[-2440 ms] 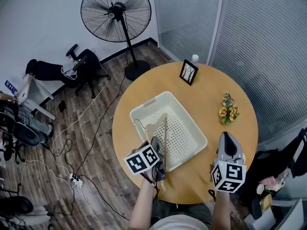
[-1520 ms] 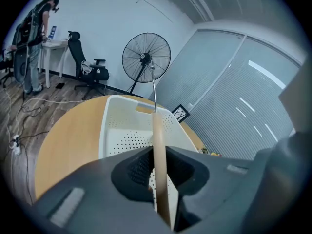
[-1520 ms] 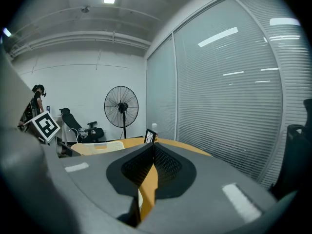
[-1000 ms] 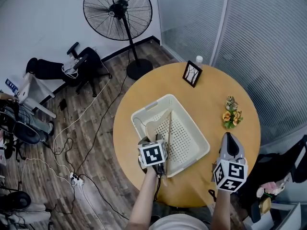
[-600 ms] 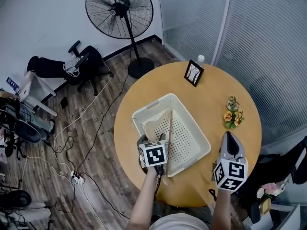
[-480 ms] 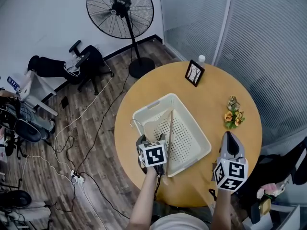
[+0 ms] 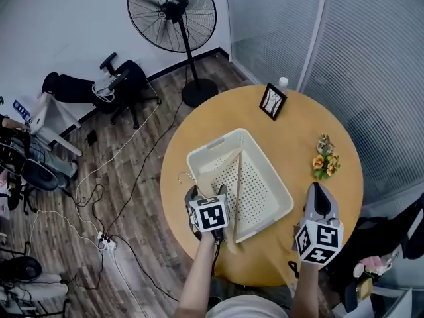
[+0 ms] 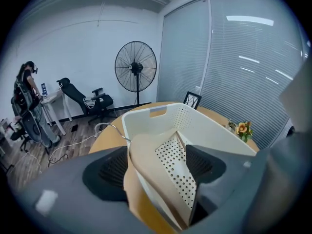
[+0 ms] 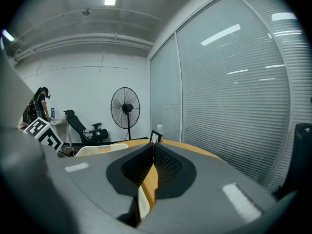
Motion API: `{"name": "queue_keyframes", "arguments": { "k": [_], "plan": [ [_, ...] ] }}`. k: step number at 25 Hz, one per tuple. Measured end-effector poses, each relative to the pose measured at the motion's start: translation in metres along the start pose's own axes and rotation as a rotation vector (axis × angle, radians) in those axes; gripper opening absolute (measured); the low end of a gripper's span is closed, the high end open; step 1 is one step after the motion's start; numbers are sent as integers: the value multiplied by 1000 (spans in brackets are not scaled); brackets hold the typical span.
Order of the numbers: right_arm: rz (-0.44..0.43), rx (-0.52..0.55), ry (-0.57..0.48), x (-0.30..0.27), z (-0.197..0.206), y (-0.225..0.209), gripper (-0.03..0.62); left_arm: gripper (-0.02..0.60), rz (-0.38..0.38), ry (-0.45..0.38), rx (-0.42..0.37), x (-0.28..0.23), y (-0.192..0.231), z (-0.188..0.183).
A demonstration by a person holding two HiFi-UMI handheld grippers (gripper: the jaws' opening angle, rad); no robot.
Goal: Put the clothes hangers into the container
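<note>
A wooden hanger [image 7: 236, 191] leans in the white perforated basket [image 7: 199, 152]. Its bar sticks out over the near rim and its wire hook [image 7: 179, 175] hangs past the left rim. My left gripper [image 7: 206, 191] is at the basket's near-left corner. In the left gripper view that gripper [image 8: 158, 165] stands open. The hanger's broad shoulder [image 8: 151, 160] lies between the jaws against the left pad, with a gap to the right pad. My right gripper [image 7: 316, 189] hovers over the table's near right, shut and empty, as the right gripper view [image 9: 153, 152] shows.
The round wooden table [image 7: 298, 138] also carries a small picture frame [image 7: 273, 102], a flower sprig [image 7: 326, 162] and a bottle [image 7: 283, 83] at its far edge. A standing fan [image 7: 173, 15], an office chair [image 7: 122, 85] and cables are on the floor to the left.
My left gripper has turned from tilted to squarer and drawn slightly back toward the near-left corner. The hanger's hook now hangs farther out over the left rim. The right gripper has stayed put.
</note>
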State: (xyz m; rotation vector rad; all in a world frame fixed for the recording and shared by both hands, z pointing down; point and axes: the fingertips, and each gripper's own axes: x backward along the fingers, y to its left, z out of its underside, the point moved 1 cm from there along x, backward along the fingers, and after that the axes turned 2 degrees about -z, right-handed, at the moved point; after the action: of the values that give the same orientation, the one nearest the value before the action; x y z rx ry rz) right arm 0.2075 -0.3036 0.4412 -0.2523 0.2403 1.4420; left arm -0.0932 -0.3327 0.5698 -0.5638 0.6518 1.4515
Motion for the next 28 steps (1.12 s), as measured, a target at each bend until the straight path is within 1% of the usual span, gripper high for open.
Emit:
{"name": "queue_keyframes", "arguments": {
  "k": [7, 9, 12, 18, 23, 27, 28],
  "plan": [
    [-22, 8, -13, 1, -3, 6, 31, 364, -12, -77, 0, 15, 4, -13],
    [-29, 11, -15, 2, -3, 9, 31, 364, -16, -104, 11, 22, 7, -19],
    [-36, 13, -21, 4, -6, 14, 32, 364, -13, -140, 34, 37, 12, -30],
    [-50, 22, -48, 9, -14, 21, 32, 350, 2, -233, 44, 72, 16, -55],
    [-73, 37, -74, 11, -25, 32, 32, 293, 27, -351, 25, 103, 16, -78],
    [-98, 48, -97, 13, -34, 40, 32, 202, 34, -451, 32, 129, 15, -93],
    [-102, 50, -104, 13, -36, 40, 32, 191, 33, -472, 30, 134, 15, -96]
  ]
}}
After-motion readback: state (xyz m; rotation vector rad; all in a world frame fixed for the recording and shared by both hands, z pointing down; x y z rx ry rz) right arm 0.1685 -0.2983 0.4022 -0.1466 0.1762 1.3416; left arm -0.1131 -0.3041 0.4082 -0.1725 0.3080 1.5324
